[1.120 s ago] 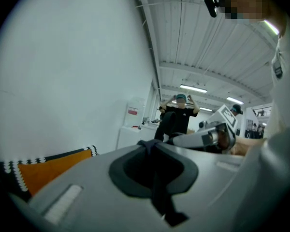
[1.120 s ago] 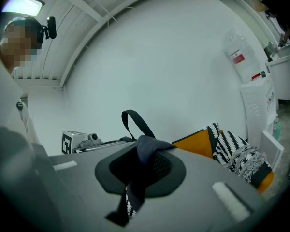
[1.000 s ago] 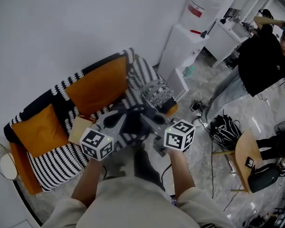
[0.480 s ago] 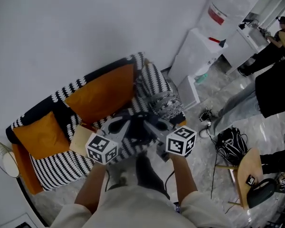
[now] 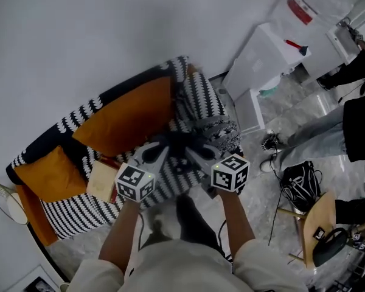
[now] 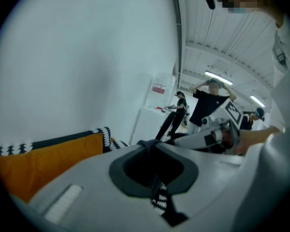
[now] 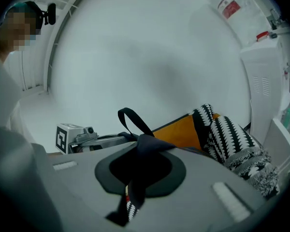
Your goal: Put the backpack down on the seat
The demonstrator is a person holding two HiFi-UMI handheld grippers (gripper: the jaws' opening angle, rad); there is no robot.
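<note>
While tight on backpack straps, both claws.

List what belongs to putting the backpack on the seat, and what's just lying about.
Job: backpack, left gripper and right gripper shut on its straps, sofa.
Lying about: tan box on the sofa, water dispenser, floor bag, wooden chair.

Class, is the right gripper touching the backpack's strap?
Touching. In the right gripper view, the right gripper is clamped shut on the dark backpack strap.
</note>
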